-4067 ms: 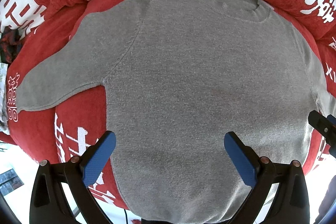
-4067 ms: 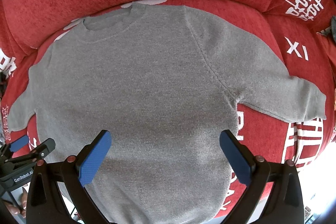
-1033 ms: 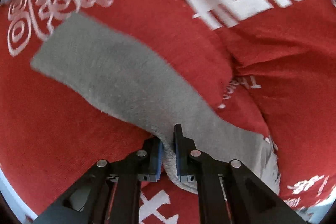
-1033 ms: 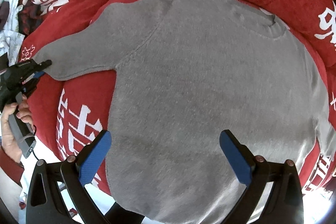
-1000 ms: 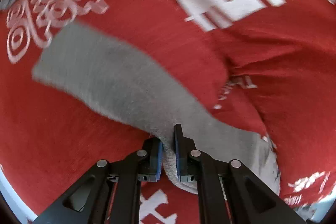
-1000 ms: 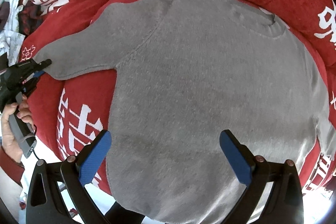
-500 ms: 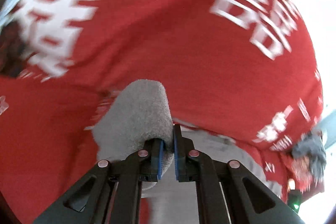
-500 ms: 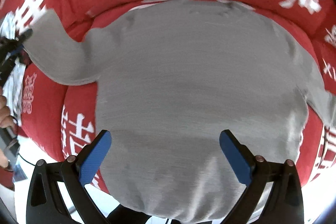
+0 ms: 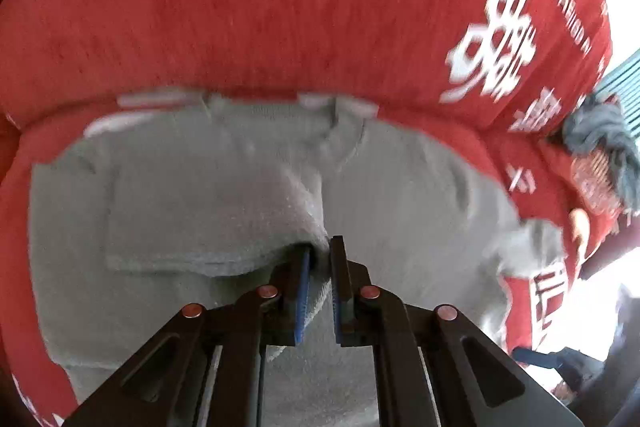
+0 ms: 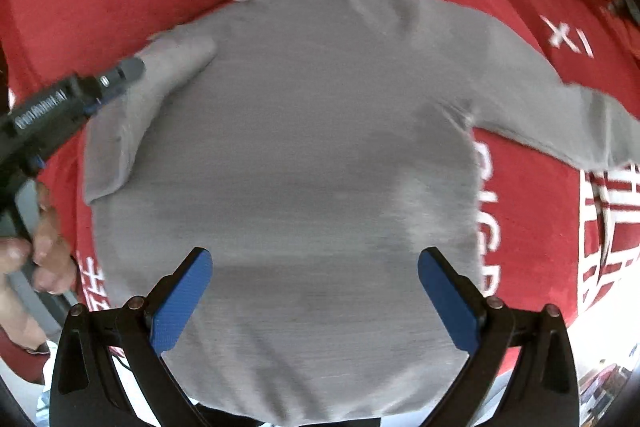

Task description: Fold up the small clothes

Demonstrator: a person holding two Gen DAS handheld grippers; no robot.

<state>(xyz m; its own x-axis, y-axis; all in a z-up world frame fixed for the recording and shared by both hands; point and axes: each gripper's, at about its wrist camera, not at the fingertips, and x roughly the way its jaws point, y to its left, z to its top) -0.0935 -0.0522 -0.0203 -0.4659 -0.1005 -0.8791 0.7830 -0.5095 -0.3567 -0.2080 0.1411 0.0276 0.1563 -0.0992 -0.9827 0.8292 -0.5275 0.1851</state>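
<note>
A grey sweater (image 10: 312,163) lies flat on a red sofa seat, neckline toward the backrest. My left gripper (image 9: 319,255) is shut on the cuff of the sweater's left sleeve (image 9: 224,211) and holds it over the sweater's body (image 9: 408,203). In the right wrist view the left gripper (image 10: 120,75) shows at the left edge with the sleeve (image 10: 160,75) folded inward. The right sleeve (image 10: 560,123) lies spread out to the right. My right gripper (image 10: 314,287) is open and empty, above the sweater's lower half.
The red sofa backrest (image 9: 280,7) with white characters rises behind the sweater. A dark grey garment (image 9: 604,143) lies on the sofa at the far right. The seat's front edge (image 10: 532,339) runs just below the hem.
My left gripper has carried the left sleeve from its outstretched place inward, over the sweater's body. My right gripper has stayed open and shifted its view a little to the right.
</note>
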